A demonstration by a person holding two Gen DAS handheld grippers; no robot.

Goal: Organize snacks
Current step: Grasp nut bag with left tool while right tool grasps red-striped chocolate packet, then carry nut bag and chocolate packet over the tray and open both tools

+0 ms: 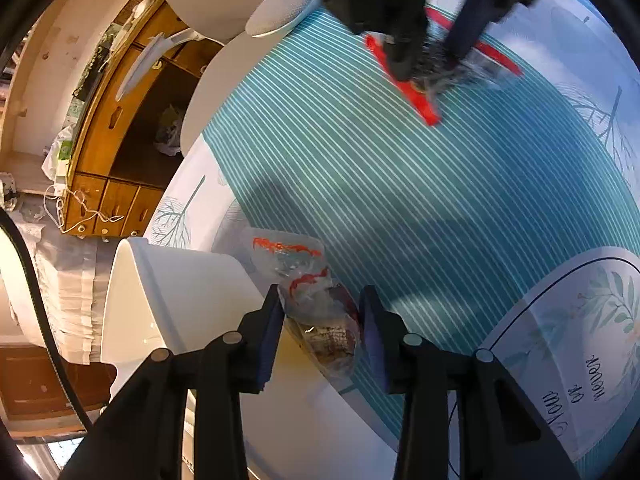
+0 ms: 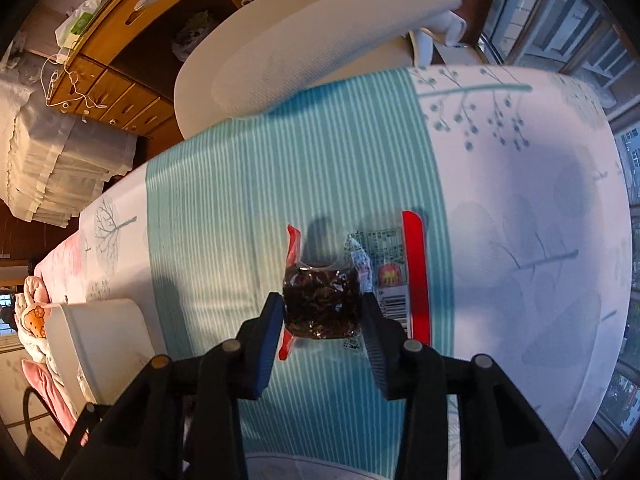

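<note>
Pinching a clear snack packet (image 1: 320,312) with red markings and brownish contents between the fingers (image 1: 268,336) of the left gripper (image 1: 322,332), low in the centre of the left wrist view, pads pressing its crinkled sides. Hanging just above the edge of a white bin (image 1: 168,292) at lower left, over the teal striped tablecloth (image 1: 400,184) covering the worktop. Showing blurred at the top of that same view: the right gripper (image 1: 430,64), black, clamped over a red-edged snack packet (image 1: 416,96) with dark contents. Squeezing that red-edged packet (image 2: 322,304) between the right gripper's (image 2: 322,312) fingers (image 2: 272,320) in the centre of the right wrist view, dark shreds bulging between the pads, red seal strips sticking out on either side and a barcode visible at the right. Holding it near the striped cloth (image 2: 224,208), its shadow falling just beyond it; touching the cloth or raised, impossible to tell. Sitting at lower left of the right wrist view: the white bin (image 2: 100,344). Standing behind the worktop, at the top of the frame: a pale chair (image 2: 304,52) and wooden drawers (image 2: 120,92).
</note>
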